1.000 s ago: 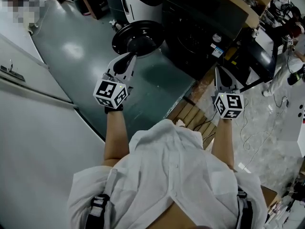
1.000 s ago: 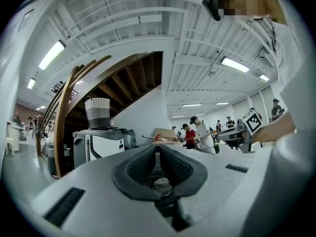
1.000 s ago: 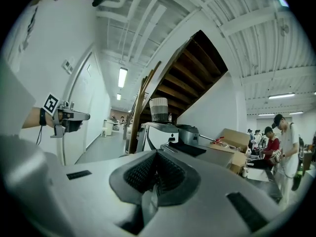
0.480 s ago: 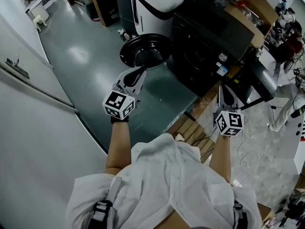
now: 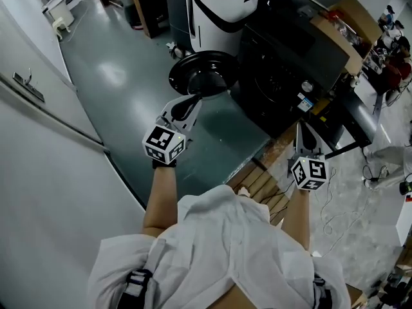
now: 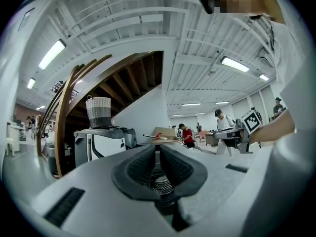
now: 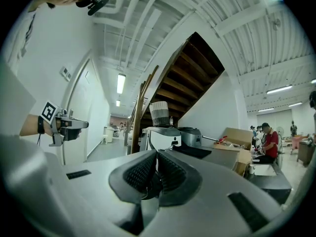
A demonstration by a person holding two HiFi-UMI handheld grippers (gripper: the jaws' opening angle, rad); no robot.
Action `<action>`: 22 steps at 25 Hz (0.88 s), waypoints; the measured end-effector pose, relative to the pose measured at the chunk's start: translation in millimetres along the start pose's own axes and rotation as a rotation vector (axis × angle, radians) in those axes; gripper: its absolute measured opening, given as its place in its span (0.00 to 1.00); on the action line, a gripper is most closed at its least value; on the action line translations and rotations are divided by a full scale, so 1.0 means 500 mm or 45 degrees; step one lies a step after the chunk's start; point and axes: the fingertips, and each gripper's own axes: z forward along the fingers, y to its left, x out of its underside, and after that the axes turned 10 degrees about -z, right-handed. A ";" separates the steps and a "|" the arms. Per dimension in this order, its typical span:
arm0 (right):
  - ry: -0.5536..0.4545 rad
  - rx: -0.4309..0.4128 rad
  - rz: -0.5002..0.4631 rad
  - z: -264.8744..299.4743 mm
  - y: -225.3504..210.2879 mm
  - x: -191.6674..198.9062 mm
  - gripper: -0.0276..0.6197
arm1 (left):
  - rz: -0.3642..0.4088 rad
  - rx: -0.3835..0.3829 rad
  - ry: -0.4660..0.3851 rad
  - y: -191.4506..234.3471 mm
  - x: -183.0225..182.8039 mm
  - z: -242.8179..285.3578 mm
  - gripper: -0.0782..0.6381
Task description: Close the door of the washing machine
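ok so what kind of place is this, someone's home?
Probably not: it looks like a lab or workshop hall. The washing machine stands near a cardboard box and loose cables, and the gripper views show overhead strip lights and several people farther back.

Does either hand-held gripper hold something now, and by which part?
Nothing is held. The left hand-held gripper and the right hand-held gripper are both shut and empty.
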 end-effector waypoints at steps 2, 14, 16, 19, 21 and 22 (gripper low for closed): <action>0.004 0.002 0.002 0.000 0.001 0.001 0.09 | -0.006 -0.004 0.003 0.004 0.002 -0.002 0.16; -0.018 -0.029 0.005 0.017 0.024 -0.015 0.09 | 0.006 -0.014 0.007 0.012 -0.007 -0.027 0.16; -0.025 -0.034 0.013 0.020 0.034 -0.015 0.09 | 0.012 -0.027 0.010 0.020 -0.009 -0.039 0.16; -0.043 -0.034 0.012 0.024 0.035 -0.022 0.09 | 0.010 -0.029 -0.007 0.028 -0.017 -0.037 0.16; -0.047 -0.036 0.009 0.025 0.034 -0.025 0.09 | 0.006 -0.029 -0.013 0.026 -0.019 -0.035 0.16; -0.044 -0.036 0.009 0.023 0.034 -0.025 0.09 | 0.004 -0.027 -0.012 0.024 -0.019 -0.036 0.16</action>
